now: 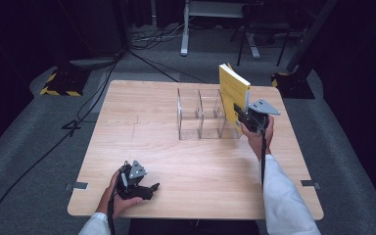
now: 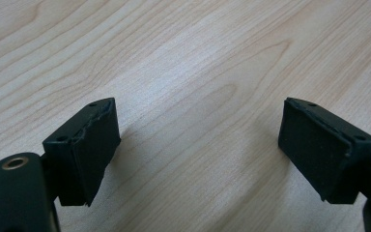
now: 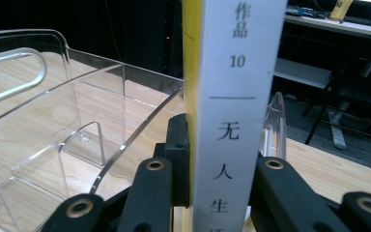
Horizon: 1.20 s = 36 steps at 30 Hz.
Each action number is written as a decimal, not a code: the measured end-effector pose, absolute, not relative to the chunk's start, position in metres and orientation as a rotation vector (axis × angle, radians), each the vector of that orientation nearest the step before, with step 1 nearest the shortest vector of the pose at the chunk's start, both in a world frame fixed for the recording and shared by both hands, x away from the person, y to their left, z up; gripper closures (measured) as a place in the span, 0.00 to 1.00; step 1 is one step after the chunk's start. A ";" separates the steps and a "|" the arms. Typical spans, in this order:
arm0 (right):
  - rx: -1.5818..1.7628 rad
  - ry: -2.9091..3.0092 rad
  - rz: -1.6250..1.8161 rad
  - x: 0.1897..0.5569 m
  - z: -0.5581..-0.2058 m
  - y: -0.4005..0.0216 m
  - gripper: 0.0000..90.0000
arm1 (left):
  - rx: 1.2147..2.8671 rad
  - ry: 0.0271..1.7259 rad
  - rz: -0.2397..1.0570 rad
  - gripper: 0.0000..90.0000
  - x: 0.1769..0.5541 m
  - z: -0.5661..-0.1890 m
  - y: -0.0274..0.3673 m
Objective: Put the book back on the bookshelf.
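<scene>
Dark studio walls, grey carpet and trailing cables surround a pale wooden table (image 1: 142, 147) where a person in white sleeves works with two hand-held tools. At the far right of the high view, the right gripper (image 1: 241, 113) is clamped on a yellow book (image 1: 232, 90) with a white spine, holding it upright at its lower end. The right gripper view looks straight up that spine (image 3: 239, 111), printed with dark characters and the number 10, with one black jaw pressed against each cover of the book. Just to the left of this gripper, on the side of the yellow cover, stands a clear plastic organizer (image 1: 200, 115) with upright dividers; its curved transparent wall (image 3: 125, 140) rises close beside the jaw, and another clear edge shows just to the right of the spine. Whether the book touches the organizer cannot be told.

Well apart from all this, at the near left edge of the table, the left gripper (image 1: 152, 188) lies low over the wood in the person's left hand (image 1: 113, 193), a grey three-cornered plate on top. In the left gripper view its two black pads (image 2: 94, 145) stand wide apart with bare wood grain between them.
</scene>
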State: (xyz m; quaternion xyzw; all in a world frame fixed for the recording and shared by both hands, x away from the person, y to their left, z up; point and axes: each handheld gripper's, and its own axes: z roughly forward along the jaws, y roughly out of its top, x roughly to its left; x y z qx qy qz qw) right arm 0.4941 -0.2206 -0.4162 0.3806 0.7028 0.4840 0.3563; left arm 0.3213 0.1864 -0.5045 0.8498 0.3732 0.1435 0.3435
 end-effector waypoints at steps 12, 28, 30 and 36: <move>1.012 1.801 1.264 0.501 -0.427 -0.219 0.85 | 2.207 0.968 0.372 0.18 0.321 -0.505 0.186; 0.998 1.777 1.281 0.494 -0.438 -0.214 0.84 | 2.206 0.968 0.373 0.18 0.321 -0.505 0.186; 1.007 1.781 1.299 0.492 -0.441 -0.215 0.84 | 2.206 0.968 0.374 0.18 0.320 -0.505 0.186; 1.017 1.770 1.314 0.487 -0.447 -0.219 0.84 | 2.205 0.970 0.378 0.18 0.320 -0.505 0.186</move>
